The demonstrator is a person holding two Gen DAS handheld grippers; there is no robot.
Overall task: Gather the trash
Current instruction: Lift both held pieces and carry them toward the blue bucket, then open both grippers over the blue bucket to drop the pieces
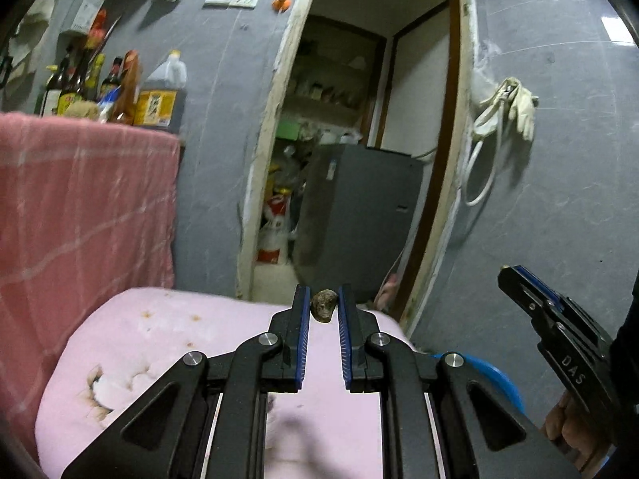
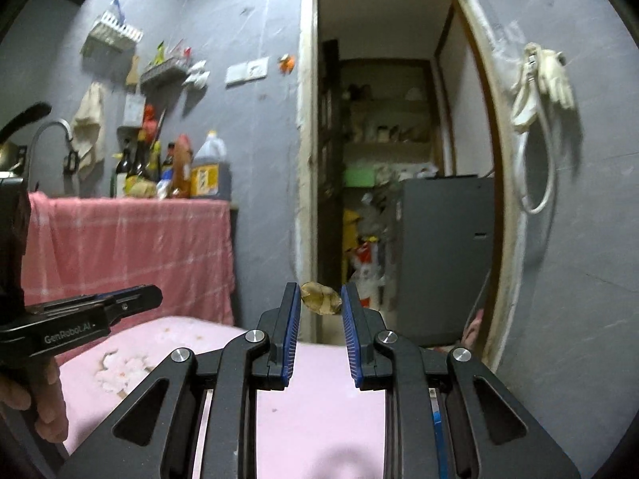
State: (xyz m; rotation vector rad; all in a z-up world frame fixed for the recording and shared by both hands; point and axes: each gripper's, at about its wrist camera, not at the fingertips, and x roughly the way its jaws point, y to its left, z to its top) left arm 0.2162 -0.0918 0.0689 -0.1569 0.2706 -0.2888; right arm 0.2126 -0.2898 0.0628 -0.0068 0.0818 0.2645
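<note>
Left hand-held gripper (image 1: 323,305) clamped on dark scrap (image 1: 322,305), right hand-held gripper (image 2: 319,299) on papery scrap (image 2: 320,299)

- A pink cushion (image 1: 167,343) lies low in both views, its cover stained and torn near its left edge.
- A pink checked cloth (image 2: 131,247) hangs down from the counter edge behind the cushion.
- Bottles (image 2: 147,167) and a large jug (image 2: 211,171) of dark liquid stand on the counter along the wall, the jug at its right end.
- A curved tap (image 2: 52,131) rises at the counter's left end.
- A white wall rack (image 2: 112,34) and a switch plate (image 2: 247,70) sit on the grey wall (image 2: 247,151).
- An open doorway (image 2: 383,159) shows cluttered shelves and a dark grey cabinet (image 2: 443,255).
- A pale glove (image 2: 553,76) and a white cable (image 2: 539,183) hang right of the doorway.
</note>
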